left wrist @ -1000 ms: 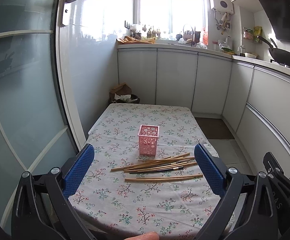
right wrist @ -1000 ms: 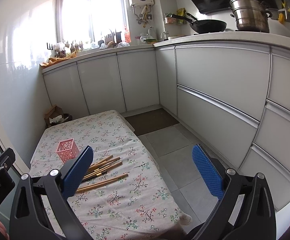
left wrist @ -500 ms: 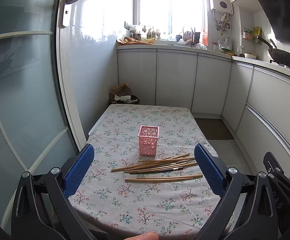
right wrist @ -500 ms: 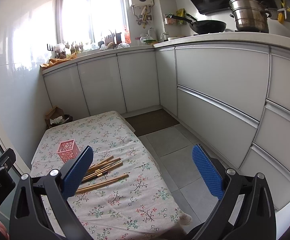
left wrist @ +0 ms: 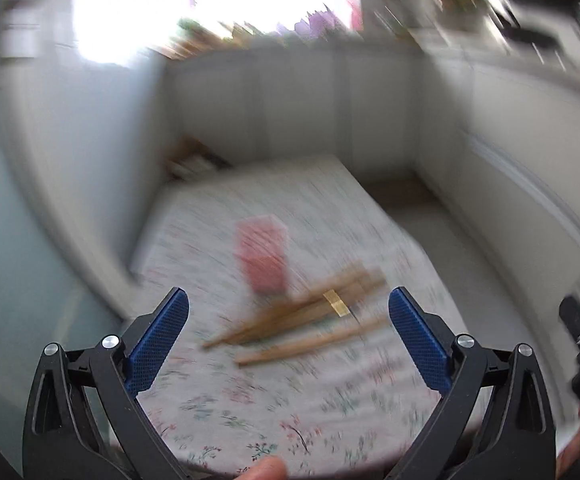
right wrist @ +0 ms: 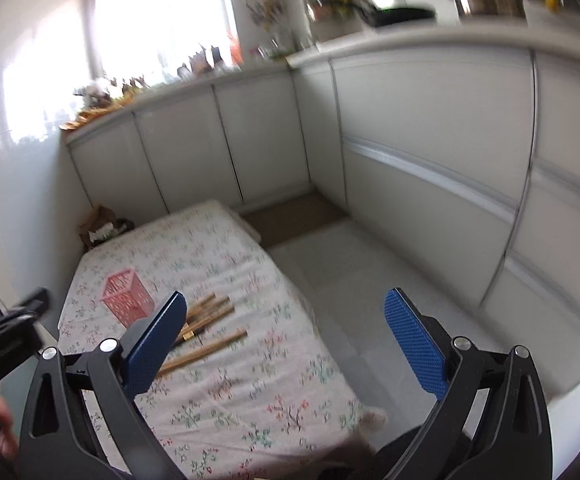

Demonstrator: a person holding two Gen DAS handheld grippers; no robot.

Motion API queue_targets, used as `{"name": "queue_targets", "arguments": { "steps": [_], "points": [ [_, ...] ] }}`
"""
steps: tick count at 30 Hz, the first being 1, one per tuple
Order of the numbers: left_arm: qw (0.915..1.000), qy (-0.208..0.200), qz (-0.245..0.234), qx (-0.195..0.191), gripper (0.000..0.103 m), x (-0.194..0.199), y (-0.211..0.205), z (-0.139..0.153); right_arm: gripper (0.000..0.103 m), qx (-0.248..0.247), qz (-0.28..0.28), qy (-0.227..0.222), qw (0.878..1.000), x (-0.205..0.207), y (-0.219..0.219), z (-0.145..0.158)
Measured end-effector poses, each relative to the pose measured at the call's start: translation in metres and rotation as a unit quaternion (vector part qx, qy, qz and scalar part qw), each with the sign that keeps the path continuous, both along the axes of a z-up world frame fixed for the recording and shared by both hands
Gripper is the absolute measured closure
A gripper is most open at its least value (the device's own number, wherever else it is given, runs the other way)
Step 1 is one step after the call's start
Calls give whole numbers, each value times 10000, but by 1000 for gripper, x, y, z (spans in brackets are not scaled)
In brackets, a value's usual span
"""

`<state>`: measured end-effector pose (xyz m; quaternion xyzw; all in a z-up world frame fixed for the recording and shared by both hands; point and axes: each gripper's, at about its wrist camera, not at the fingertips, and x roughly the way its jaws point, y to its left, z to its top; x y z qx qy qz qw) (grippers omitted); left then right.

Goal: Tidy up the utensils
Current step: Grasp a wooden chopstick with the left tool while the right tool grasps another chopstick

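Observation:
A pink perforated holder [left wrist: 264, 256] stands upright on the floral tablecloth [left wrist: 274, 408]; it also shows in the right wrist view [right wrist: 127, 299]. Several wooden chopsticks [left wrist: 302, 312] lie flat in a loose bundle just in front of it, also seen in the right wrist view [right wrist: 206, 326]. My left gripper [left wrist: 288, 338] is open and empty, above the near part of the table, facing the chopsticks. My right gripper [right wrist: 286, 344] is open and empty, over the table's right edge. The left wrist view is motion-blurred.
White kitchen cabinets [right wrist: 430, 152] run along the back and right. A grey tiled floor [right wrist: 354, 304] lies right of the table. A cardboard box with rubbish [right wrist: 104, 226] sits behind the table's far left corner. A glass door [left wrist: 18, 240] stands at left.
Both grippers have tilted down and moved forward toward the table; the chopsticks and holder now look closer. The left view has blurred from the motion. Both grippers stay open.

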<state>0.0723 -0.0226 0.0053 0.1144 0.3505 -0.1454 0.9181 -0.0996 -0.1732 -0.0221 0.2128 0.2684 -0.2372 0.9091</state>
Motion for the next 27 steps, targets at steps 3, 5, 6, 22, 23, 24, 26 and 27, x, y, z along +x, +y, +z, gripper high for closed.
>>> {"name": "queue_targets", "arguments": {
  "steps": [3,5,6,22,23,24,26,27],
  "points": [
    [9923,930,-805,130,7,56,-23,-26,7,813,191,268,9961,17,-27,-34],
    [9868,1143,-1127,217,7,76,-38,-33,7,1351,277,410,9896,28,-44,-58],
    [9816,1335,-1348,234,7,86,-47,-38,7,1600,300,479,9855,34,-52,-71],
    [8957,3207,-2334,2008,49,201,-162,-174,7,2612,597,1003,9582,91,-90,-179],
    [8927,3234,-2374,2051,52,204,-163,-179,7,2619,610,1035,9576,93,-90,-181],
    [8894,3265,-2426,2084,60,206,-165,-184,7,2624,616,1055,9572,95,-90,-183],
    [8847,3254,-2528,2180,69,207,-168,-191,7,2638,611,1071,9567,98,-91,-186],
    [8826,3243,-2565,2238,71,207,-170,-194,7,2629,610,1070,9569,98,-92,-186]
  ]
}}
